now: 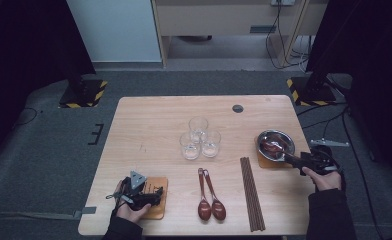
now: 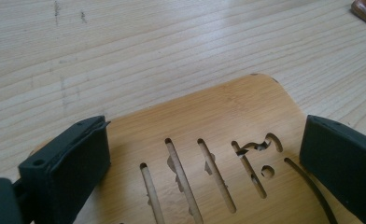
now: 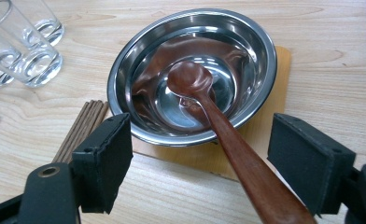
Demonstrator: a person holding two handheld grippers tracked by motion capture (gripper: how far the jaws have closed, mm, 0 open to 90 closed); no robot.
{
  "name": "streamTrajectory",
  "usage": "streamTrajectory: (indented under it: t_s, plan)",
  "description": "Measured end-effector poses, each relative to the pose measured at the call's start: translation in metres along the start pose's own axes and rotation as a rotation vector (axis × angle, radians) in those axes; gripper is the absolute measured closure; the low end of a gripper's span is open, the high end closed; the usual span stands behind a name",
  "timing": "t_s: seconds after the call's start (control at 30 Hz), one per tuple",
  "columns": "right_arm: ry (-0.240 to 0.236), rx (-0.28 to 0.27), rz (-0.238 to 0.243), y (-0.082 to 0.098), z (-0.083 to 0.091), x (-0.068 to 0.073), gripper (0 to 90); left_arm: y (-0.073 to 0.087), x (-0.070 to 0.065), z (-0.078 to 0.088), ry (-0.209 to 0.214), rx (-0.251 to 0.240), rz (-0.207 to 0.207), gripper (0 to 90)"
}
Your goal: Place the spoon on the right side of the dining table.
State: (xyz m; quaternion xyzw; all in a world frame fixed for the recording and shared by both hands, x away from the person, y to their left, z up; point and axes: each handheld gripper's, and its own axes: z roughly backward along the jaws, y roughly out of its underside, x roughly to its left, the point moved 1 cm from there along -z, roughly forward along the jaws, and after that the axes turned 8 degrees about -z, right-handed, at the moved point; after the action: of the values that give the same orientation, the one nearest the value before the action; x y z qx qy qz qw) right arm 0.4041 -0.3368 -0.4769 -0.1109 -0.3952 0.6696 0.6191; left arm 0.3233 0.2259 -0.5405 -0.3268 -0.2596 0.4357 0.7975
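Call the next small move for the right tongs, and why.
Probably draw the right tongs back off the wooden spoon: its head already rests in the steel bowl, the handle leans on the rim, and the jaws stand open beside it.

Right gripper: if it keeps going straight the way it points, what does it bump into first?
Probably the wooden spoon, whose handle already lies between the open jaws of the right gripper. Just beyond is the rim of the metal bowl on its coaster.

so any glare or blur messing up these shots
Right gripper view: the steel bowl mirrors the wooden spoon, with bright glints on its rim. Left gripper view: the jaws are soft, the wooden mat sharp. High view: the glasses are small and hazy, the edges dark.
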Motion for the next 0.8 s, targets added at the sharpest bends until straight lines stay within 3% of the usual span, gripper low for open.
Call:
streamTrajectory:
  t_s: [0.8]
  plan:
    - [-0.030, 0.025, 0.029, 0.016, 0.007, 0.013, 23.2, 0.000, 0.000, 0.000, 0.000, 0.000, 0.000, 0.8]
